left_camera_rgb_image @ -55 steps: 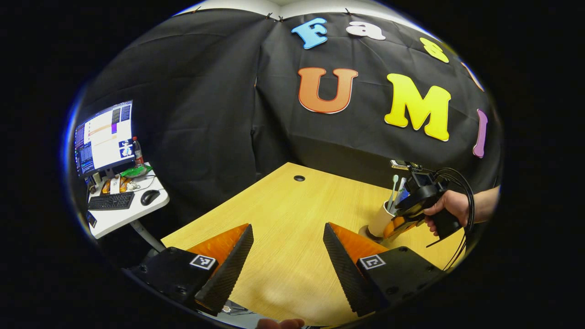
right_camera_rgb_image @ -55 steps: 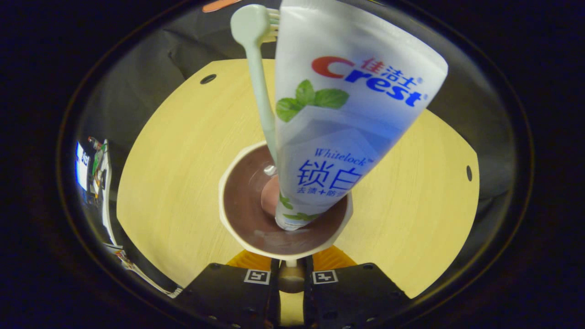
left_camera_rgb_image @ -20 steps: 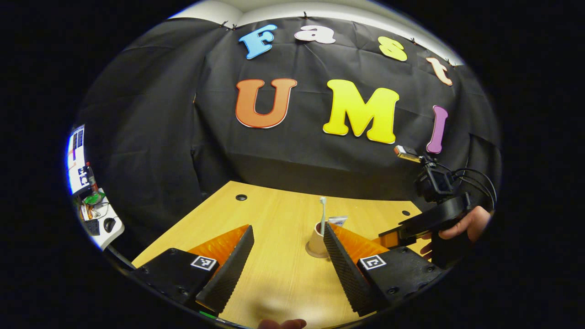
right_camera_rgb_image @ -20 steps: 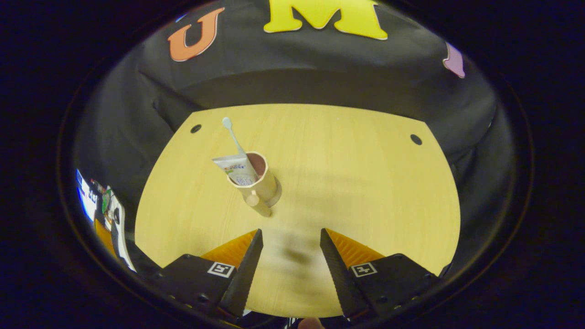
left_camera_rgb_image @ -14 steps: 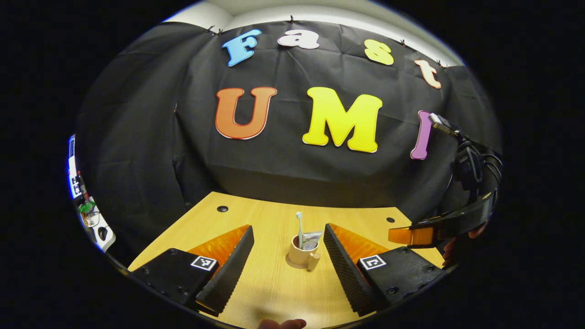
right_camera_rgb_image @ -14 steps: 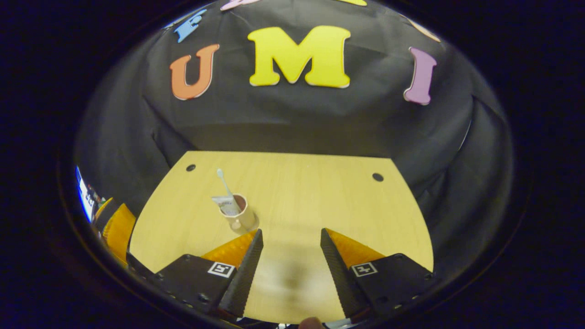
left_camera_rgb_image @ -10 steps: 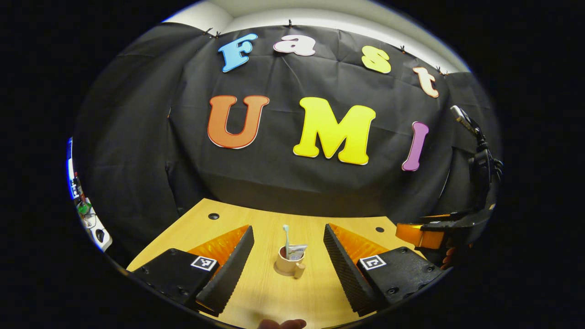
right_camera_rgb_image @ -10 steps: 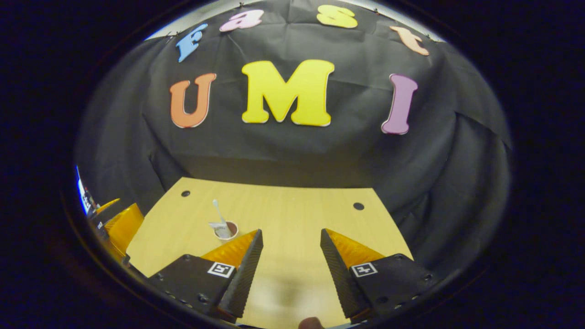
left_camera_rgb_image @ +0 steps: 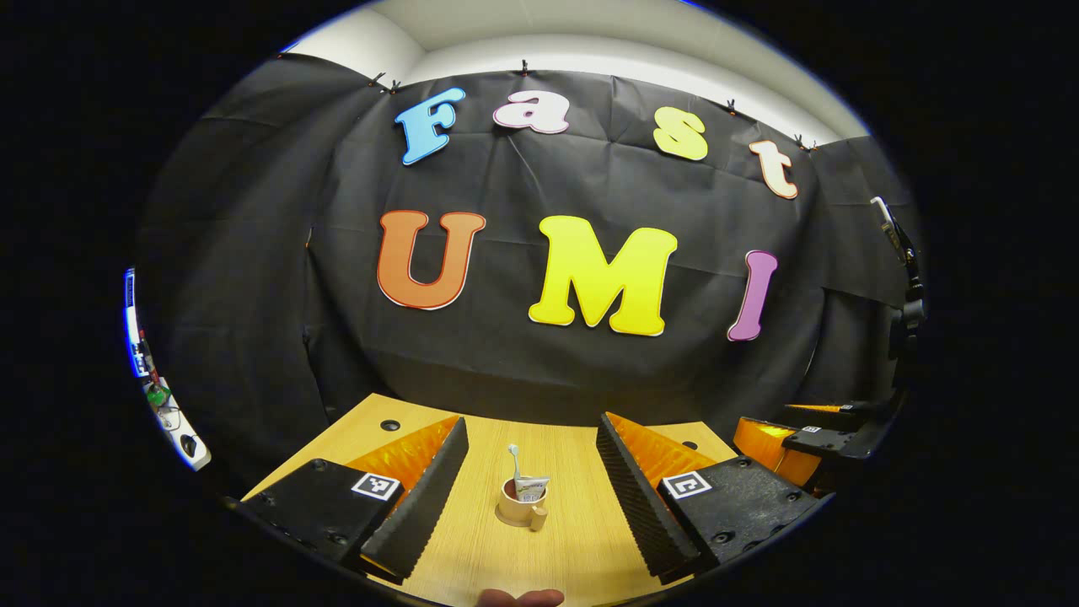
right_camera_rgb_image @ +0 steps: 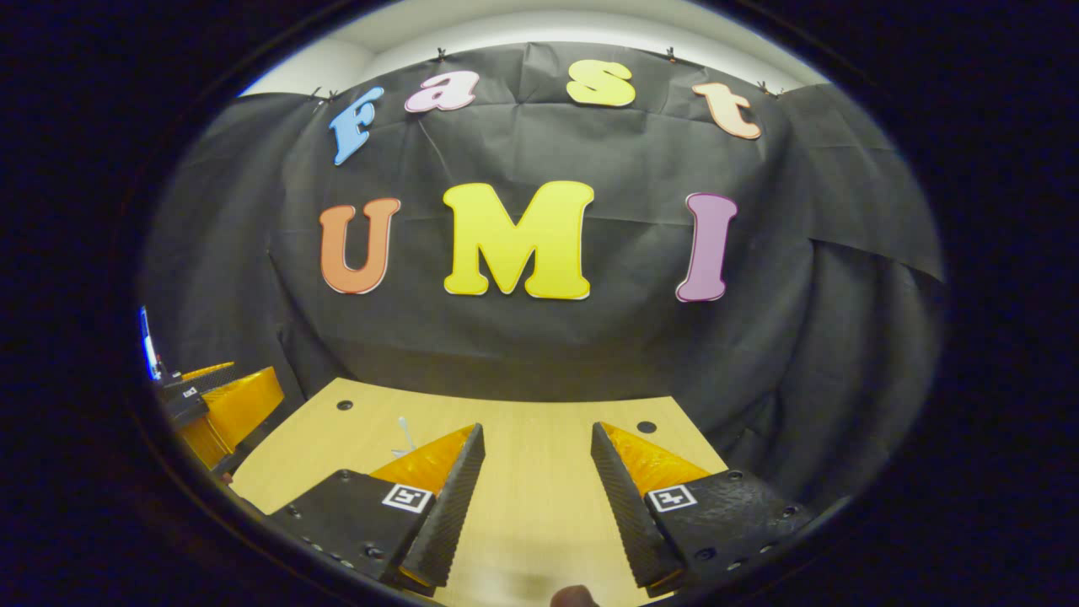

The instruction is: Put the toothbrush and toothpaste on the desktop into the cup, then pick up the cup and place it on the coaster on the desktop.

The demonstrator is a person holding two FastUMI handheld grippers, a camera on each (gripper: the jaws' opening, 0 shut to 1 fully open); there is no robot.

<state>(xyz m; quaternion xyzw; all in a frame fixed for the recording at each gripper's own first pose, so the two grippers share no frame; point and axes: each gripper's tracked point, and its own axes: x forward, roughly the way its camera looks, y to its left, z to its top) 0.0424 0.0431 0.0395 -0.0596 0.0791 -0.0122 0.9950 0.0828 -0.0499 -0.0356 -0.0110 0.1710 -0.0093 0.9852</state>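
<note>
Left gripper view first: the left tongs (left_camera_rgb_image: 531, 489) are spread wide and empty, and framed right between the two fingers sits the cup (left_camera_rgb_image: 517, 512) out on the wooden desk (left_camera_rgb_image: 582, 447). It's a tan cup with a small handle facing the near side, standing upright on a round coaster (left_camera_rgb_image: 503, 520) that peeks out under its base. Inside it the toothbrush (left_camera_rgb_image: 512, 460) pokes up, leaning a touch to the left, with the toothpaste tube (left_camera_rgb_image: 531, 487) tucked in just to its right. Nothing lies between the tongs and the cup; bare desk all the way. A cable hole (left_camera_rgb_image: 389, 425) marks the far-left part of the desk. Off to the far left edge, a side table (left_camera_rgb_image: 181, 434) with a mouse and bits of clutter. At the right edge, the right tongs (left_camera_rgb_image: 805, 434) hang beside the desk, and how their fingers stand cannot be told from here.

Over to the right gripper view: the right tongs (right_camera_rgb_image: 533, 480) are released, fingers well apart, gripping nothing, with open desk between them. The near-left finger hides the cup, so just the toothbrush head and a sliver of stem show above it. The left tongs sit at the left edge, beside the desk. Two cable holes show along the desk's far edge here. A fingertip (right_camera_rgb_image: 575, 597) shows at the bottom.
</note>
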